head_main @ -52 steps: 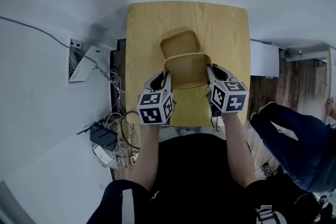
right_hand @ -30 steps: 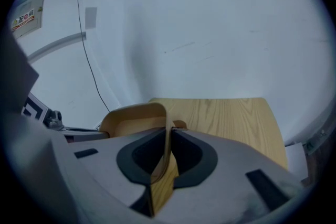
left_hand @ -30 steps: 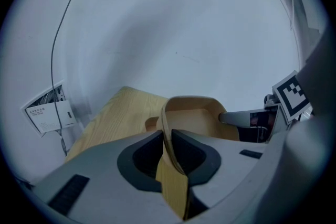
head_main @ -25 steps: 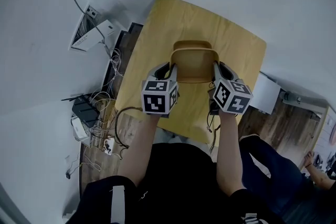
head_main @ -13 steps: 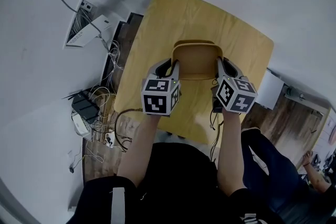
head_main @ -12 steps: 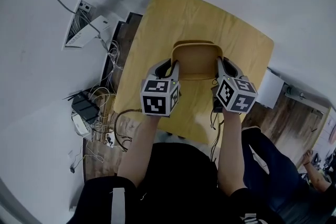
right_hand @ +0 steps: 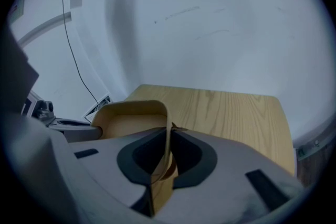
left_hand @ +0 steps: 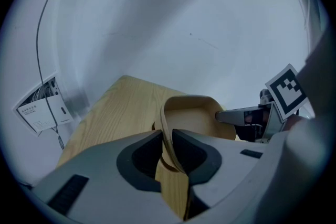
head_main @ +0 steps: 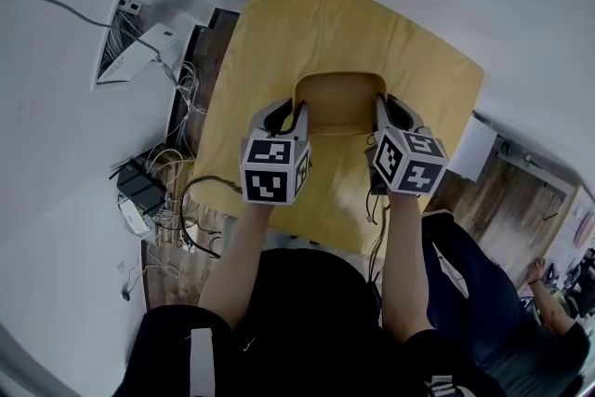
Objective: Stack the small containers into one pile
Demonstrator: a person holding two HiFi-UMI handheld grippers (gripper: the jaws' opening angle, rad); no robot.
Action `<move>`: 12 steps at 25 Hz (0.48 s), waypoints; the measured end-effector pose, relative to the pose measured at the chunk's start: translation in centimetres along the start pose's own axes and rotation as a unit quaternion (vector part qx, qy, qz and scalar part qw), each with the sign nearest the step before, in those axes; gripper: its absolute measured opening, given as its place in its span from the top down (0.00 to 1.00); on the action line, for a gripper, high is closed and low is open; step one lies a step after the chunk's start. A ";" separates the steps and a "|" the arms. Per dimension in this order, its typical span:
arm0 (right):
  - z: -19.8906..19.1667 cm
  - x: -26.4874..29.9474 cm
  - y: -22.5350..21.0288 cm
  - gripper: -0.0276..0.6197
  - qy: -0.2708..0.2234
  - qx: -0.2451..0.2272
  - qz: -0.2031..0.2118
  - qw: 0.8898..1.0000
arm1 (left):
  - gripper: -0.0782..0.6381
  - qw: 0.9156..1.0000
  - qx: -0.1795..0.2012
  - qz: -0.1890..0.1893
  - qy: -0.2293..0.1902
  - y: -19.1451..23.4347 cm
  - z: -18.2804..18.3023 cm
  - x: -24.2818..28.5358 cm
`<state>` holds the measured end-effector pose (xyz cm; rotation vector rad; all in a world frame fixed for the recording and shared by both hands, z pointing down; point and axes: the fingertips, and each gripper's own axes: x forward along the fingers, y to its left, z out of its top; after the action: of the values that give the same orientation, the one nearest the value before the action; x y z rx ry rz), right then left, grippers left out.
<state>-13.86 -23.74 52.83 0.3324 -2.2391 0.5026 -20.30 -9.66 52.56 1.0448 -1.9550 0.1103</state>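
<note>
The tan container point(head_main: 339, 102) sits over the middle of the wooden table point(head_main: 307, 23), open side up, with its rounded far wall towards the table's far edge. The pictures do not show whether it rests on the tabletop or hangs just above it. In the left gripper view a second tan edge point(left_hand: 167, 162) shows low between the jaws, just under the container point(left_hand: 197, 118); I cannot tell if it belongs to another container. The left gripper point(head_main: 299, 112) has the container's left wall between its jaws. These jaws have just been opening a little, though their tips look pressed on the thin wall point(left_hand: 167, 136). The right gripper point(head_main: 379, 107) takes the opposite wall, and its own view shows the jaws clamped on that wall point(right_hand: 168, 136), with the container point(right_hand: 128, 118) spreading to the left. Each gripper carries its marker cube point(head_main: 272, 170) nearest the person, whose bare forearms reach in from below. Left of the table, a tangle of cables point(head_main: 163, 200) lies on the floor. At the right, a second person's leg point(head_main: 474, 279) is in view.
</note>
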 end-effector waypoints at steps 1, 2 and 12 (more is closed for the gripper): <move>-0.1 0.1 -0.1 0.91 0.002 0.000 -0.002 1.000 | 0.79 1.000 0.003 0.001 0.003 0.1 -0.1 0.2; -0.3 0.2 -0.1 0.91 0.005 0.000 -0.004 1.000 | 0.79 1.000 0.005 0.001 0.007 0.1 -0.3 0.4; -2.0 1.1 -1.0 0.91 0.034 0.002 -0.018 0.999 | 0.79 0.999 0.003 0.002 0.037 0.3 -2.2 2.0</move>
<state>-12.86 -23.73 55.13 0.3513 -2.1633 0.4919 -19.55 -9.75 55.38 1.0266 -1.8918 0.1540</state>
